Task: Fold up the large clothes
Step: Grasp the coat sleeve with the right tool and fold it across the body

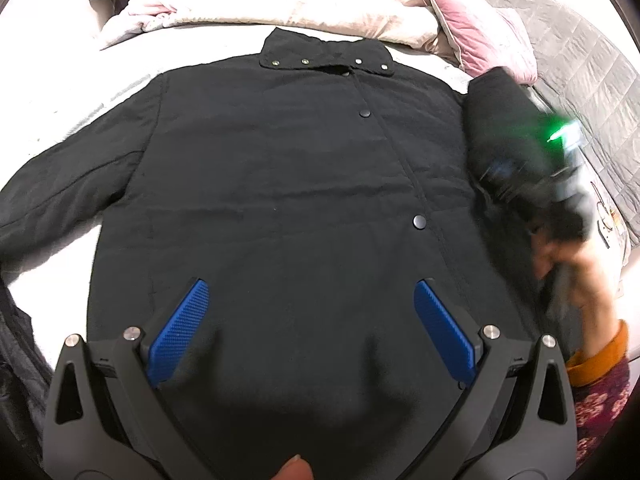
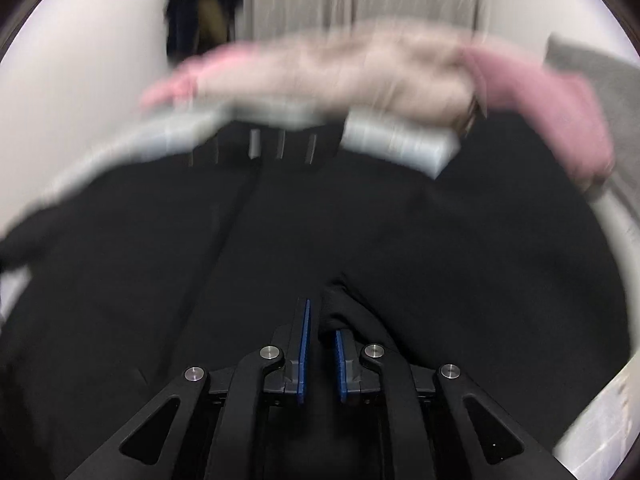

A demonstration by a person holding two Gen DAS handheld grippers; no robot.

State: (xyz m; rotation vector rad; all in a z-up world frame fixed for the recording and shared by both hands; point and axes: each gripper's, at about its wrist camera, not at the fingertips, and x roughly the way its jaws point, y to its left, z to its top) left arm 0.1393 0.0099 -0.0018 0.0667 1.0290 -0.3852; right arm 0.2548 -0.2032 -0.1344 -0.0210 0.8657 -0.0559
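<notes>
Black jacket [image 1: 280, 184] on a white bed [image 1: 60, 104]; cream duvet [image 1: 280, 4], pink pillow [image 1: 480, 36], grey quilted blanket [image 1: 580, 68]; blue pads [image 1: 180, 332]; maroon floral sleeve [image 1: 600, 400] with an orange cuff.

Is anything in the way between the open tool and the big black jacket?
Nothing visible is. The left tool hangs open right over the front of the black jacket, with only air between its blue fingers and the cloth. The right tool is shut on a bunched bit of the sleeve at the side.

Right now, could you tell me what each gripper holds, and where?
The right gripper pinches the black jacket's sleeve cuff; the left gripper holds nothing.
</notes>
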